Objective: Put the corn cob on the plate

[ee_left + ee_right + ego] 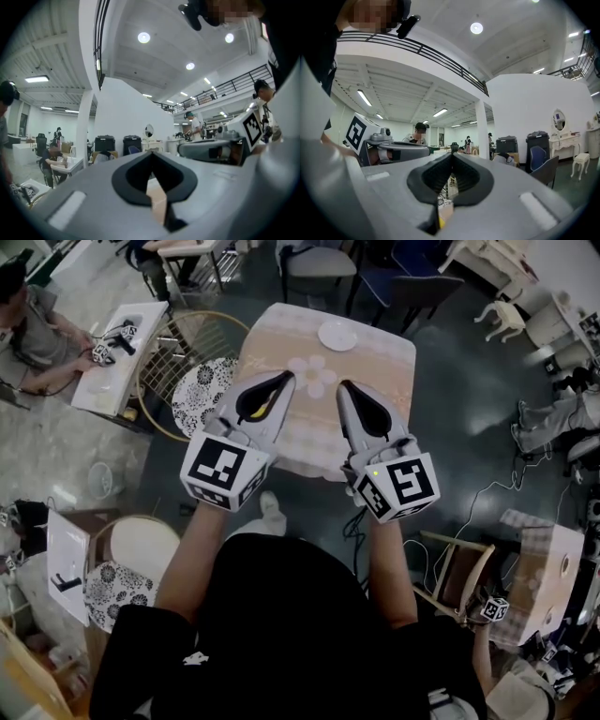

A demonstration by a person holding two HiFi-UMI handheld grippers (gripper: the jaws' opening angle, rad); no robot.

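Observation:
A table with a beige cloth stands ahead of me, and a white plate sits near its far edge. Something yellow, seemingly the corn cob, shows through the loop of the left jaws, lying low near the table's left front. My left gripper and right gripper are held side by side, pointing level at the table, short of its front edge. Both are shut with nothing between the tips. The left gripper view shows its closed tips. The right gripper view shows the same, with a yellow speck below.
A round-backed chair with a patterned cushion stands at the table's left. Dark chairs stand behind it. A person sits at a white side table on the far left. A wooden chair and floor cables are on my right.

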